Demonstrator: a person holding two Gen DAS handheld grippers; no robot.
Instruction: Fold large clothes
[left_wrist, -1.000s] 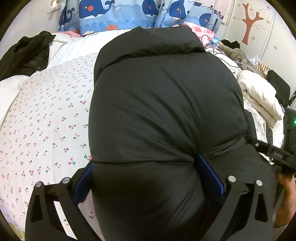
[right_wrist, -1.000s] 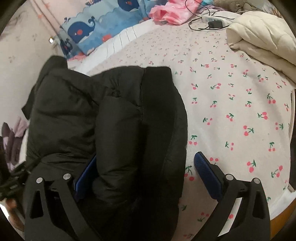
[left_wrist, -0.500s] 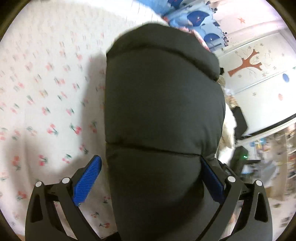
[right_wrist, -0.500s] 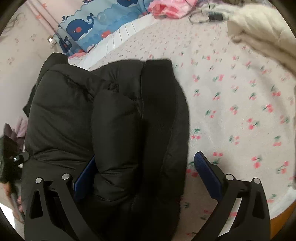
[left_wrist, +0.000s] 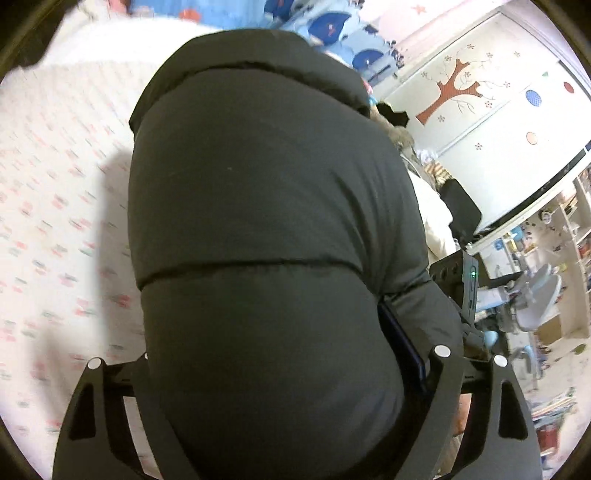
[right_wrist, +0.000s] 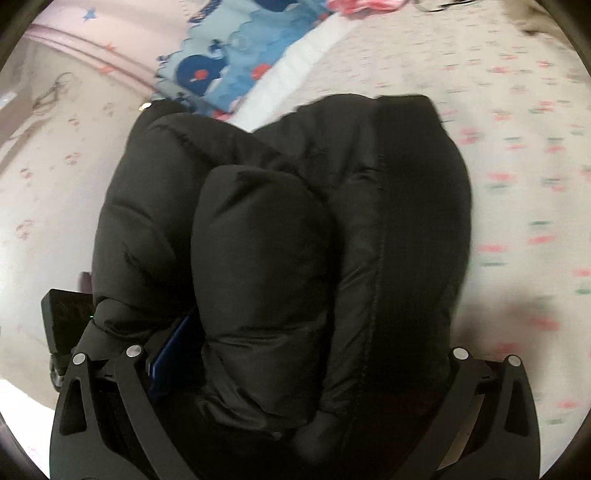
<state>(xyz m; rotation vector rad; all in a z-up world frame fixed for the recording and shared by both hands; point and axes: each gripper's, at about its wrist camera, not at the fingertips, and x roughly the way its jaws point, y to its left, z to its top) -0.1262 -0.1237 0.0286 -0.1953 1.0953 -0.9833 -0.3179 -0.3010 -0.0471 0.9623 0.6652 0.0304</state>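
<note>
Left tongs (left_wrist: 280, 369) straddle the black puffer jacket (left_wrist: 266, 206); jaws are closing on it, and the padded bulk fills the whole gap between them. Right-hand blue pad (left_wrist: 402, 343) is against the fabric; the left pad is buried under the jacket, so I can't confirm contact on that side.

Right tongs (right_wrist: 295, 365) also have the jacket (right_wrist: 280, 236) bunched between the jaws. Left blue pad (right_wrist: 173, 350) is pressed into a folded puffy roll; the right pad is hidden behind the dark placket side. Looks like a grip, but the view is blurred, so I can't tell for sure.

The jacket extends ahead of both tongs, folded into a thick bundle, over the cherry-print bed sheet (right_wrist: 517, 184). Sheet shows left of the left tongs (left_wrist: 55, 221) and right of the right tongs. Whale-print fabric (right_wrist: 221, 62) lies beyond the jacket's far end.
</note>
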